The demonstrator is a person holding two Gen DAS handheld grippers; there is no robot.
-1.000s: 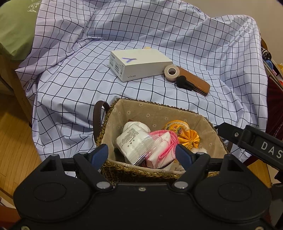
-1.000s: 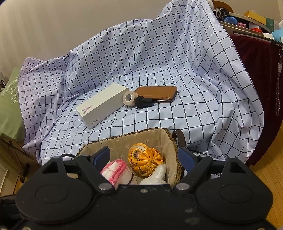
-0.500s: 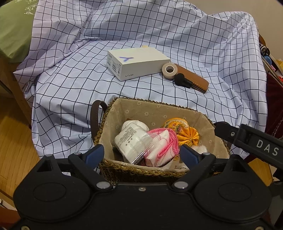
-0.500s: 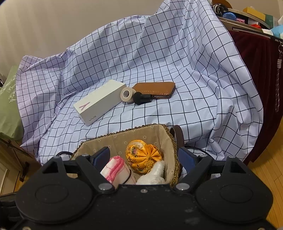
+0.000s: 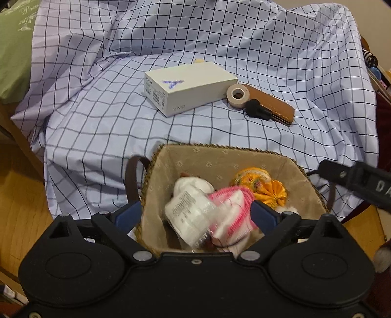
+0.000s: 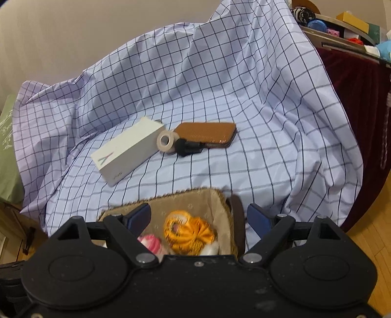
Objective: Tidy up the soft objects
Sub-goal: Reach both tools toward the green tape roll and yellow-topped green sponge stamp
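A woven basket [image 5: 220, 146] with a beige lining sits at the front edge of the checked sheet. In it lie a white plastic-wrapped pack [image 5: 188, 215], a pink-and-white cloth [image 5: 234, 210] and an orange pleated cushion [image 5: 259, 186]. My left gripper [image 5: 195, 215] hovers over the basket's near rim. Its jaws are opening, and the blurred pack and cloth lie between them, clear of the pads. My right gripper [image 6: 199, 215] hangs over the basket [image 6: 171, 194] above the orange cushion [image 6: 188, 232] and the pink cloth [image 6: 149, 242]. Its jaws are opening slightly and grip nothing.
Behind the basket lie a white box [image 5: 190, 90], a tape roll [image 5: 237, 94], a brown case [image 5: 271, 105] and a small black object [image 5: 256, 110]. A green cushion [image 5: 12, 49] sits at the left. A cluttered shelf [image 6: 342, 22] above a dark red cloth [image 6: 361, 97] stands at the right.
The left jaws have spread wider, and the white pack and pink cloth now look blurred. The right gripper has drawn back, so the basket sits lower in its view.
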